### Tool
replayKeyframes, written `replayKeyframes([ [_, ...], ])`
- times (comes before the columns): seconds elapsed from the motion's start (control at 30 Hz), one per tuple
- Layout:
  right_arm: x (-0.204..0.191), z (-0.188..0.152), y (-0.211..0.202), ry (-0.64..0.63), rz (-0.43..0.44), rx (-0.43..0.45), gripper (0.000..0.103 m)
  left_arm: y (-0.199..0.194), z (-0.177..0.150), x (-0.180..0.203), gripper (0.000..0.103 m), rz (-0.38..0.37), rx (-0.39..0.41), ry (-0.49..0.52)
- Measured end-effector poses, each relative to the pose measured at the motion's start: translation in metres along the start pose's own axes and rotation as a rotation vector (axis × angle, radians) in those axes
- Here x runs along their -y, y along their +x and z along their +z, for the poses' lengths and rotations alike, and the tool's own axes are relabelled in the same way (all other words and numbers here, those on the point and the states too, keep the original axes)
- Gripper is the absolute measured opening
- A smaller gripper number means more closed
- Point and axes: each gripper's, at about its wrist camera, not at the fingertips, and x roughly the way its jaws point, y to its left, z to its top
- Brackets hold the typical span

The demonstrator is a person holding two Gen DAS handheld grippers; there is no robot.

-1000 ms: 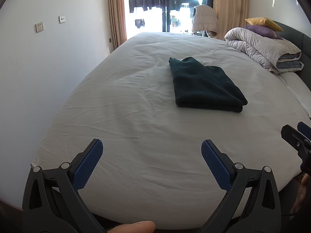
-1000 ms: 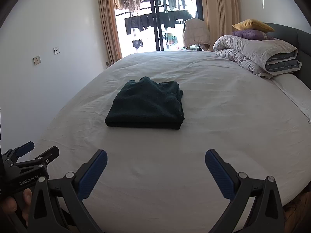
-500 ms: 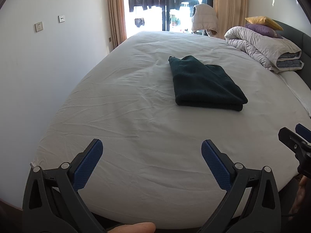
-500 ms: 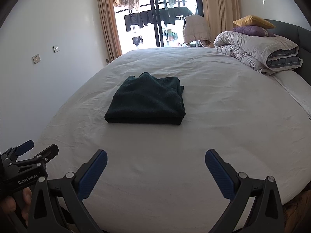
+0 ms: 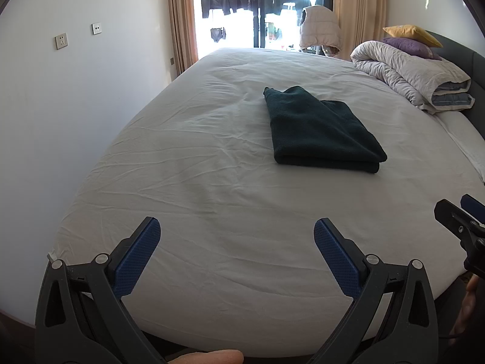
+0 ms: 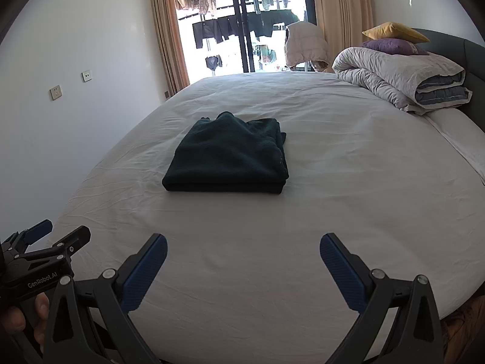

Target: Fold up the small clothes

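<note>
1. Dark green garment [image 5: 321, 130] lying folded mid-bed on white sheet [image 5: 212, 212], well apart from both grippers.
2. Left gripper [image 5: 236, 233] and right gripper [image 6: 242, 250]: jaws spread wide, holding nothing.
3. Probably finished; if tidying, press uneven far edge flat gently.

bed [image 5: 212, 182] white wrinkled sheet, fills mid frame | rolled grey duvet [image 5: 409, 72] upper right on bed | purple pillow [image 6: 391, 46] on duvet, yellow pillow [image 6: 394, 30] atop it | beige curtains [image 6: 163, 30] flank window, top centre | hanging laundry [image 6: 230, 27] outside | wall sockets [image 5: 61, 41] upper left | pale jacket [image 5: 319, 27] by window
</note>
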Motion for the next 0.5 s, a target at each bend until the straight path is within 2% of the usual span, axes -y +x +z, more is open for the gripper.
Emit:
replayKeyframes([
  [0.5, 0.0009, -0.0011, 0.0009, 0.003, 0.0, -0.002, 0.103, 0.0008, 0.0003, -0.0006, 0.103, 0.003, -0.002, 0.0],
])
